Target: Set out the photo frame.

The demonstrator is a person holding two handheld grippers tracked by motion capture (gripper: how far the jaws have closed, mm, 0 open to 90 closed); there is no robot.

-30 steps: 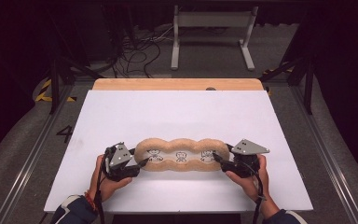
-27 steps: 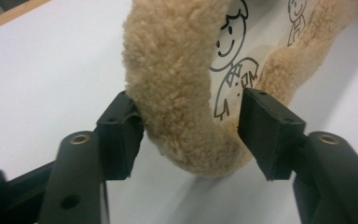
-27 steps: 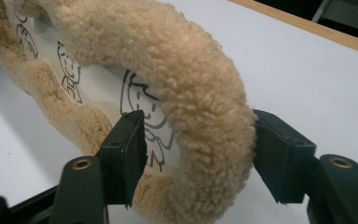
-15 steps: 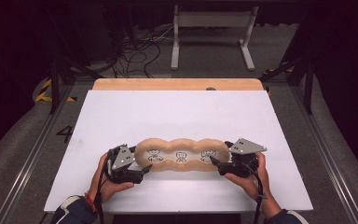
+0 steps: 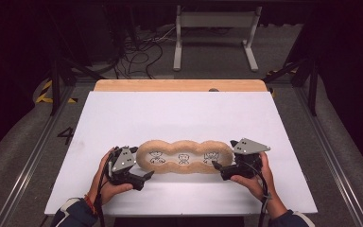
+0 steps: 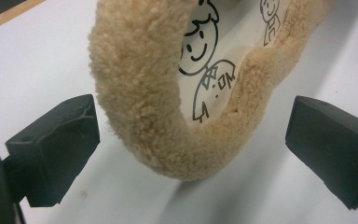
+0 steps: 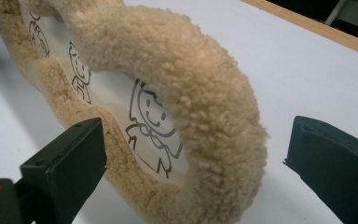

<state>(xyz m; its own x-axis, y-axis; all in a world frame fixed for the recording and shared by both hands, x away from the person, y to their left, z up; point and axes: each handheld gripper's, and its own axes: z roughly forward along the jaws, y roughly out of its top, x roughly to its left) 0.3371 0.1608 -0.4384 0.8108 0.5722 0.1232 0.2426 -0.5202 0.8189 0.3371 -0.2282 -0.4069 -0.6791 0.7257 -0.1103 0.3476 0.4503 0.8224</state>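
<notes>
Plush tray of tan fleece, three-lobed with drawn figures inside, is laid flat on the white counter, nearer its front edge. Its left end is set between the spread jaws of the left claw, its right end between those of the right claw; both have just been opening, pads clear of the fleece. Bare counter is left behind the tray and at both sides.

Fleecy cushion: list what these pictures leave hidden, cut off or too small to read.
- High view: the three drawn figures on the fleecy cushion are too small to read.
- Left gripper view: the cushion's far end is cut off by the top edge.
- Right gripper view: the fleece rim hides part of the white panel.
</notes>
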